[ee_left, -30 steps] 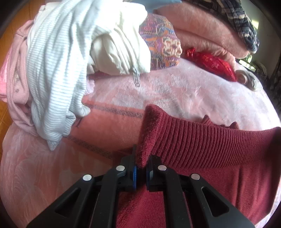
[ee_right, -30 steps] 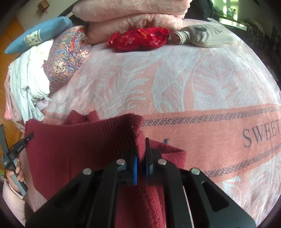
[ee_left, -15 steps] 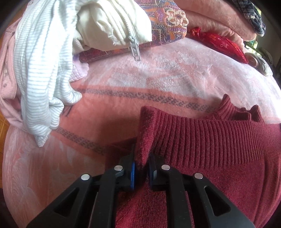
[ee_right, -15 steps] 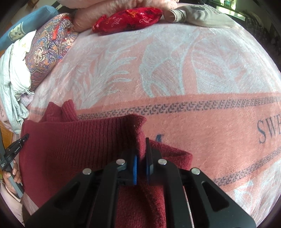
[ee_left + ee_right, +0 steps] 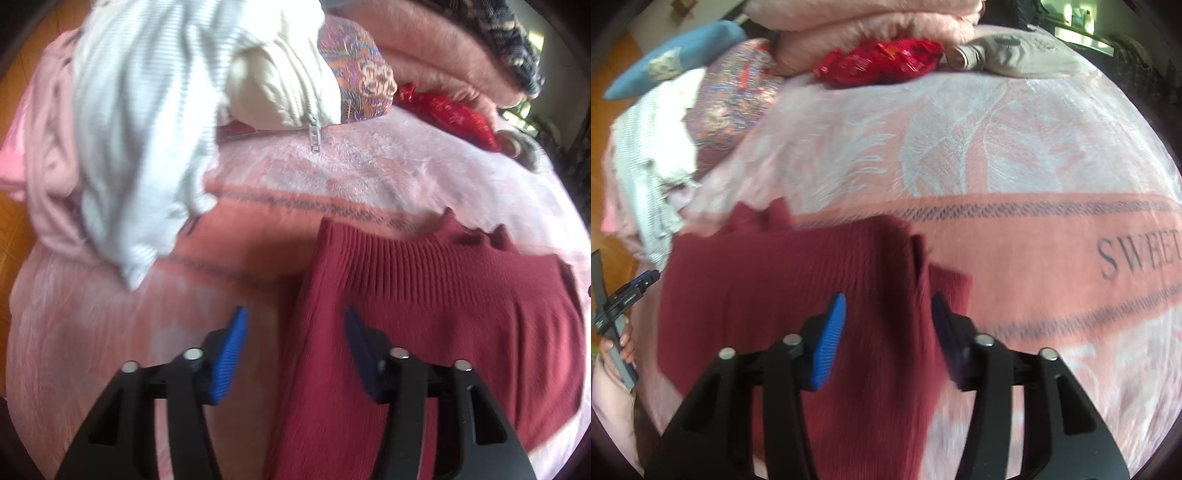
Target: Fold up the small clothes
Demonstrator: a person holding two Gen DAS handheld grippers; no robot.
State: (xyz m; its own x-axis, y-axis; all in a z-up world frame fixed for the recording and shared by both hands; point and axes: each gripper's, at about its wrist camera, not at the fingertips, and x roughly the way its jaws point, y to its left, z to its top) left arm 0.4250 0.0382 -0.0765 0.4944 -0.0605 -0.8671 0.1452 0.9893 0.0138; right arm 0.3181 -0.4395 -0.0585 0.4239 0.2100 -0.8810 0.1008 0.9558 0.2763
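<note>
Both jaws have just been opening: left gripper (image 5: 293, 334) and right gripper (image 5: 888, 321) now stand spread, pads clear of the dark red sweater (image 5: 424, 314), whose folded edge lies between each pair. Sweater lies flat, near side of the pink blanket (image 5: 997, 147). White striped garment (image 5: 140, 122) heaped far left; red pouch (image 5: 879, 61) far centre.

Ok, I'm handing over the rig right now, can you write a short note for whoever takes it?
Left tool: open, jaws just opened, nothing gripped.
Right tool: open, jaws just opened, nothing gripped.
Maroon sweater: lying on the pink blanket, its ribbed hem folded over the body, released at both corners.
Done: one fold laid down.
Left: probably further folds and tidying; the unfolded clothes pile waits on the left.
</note>
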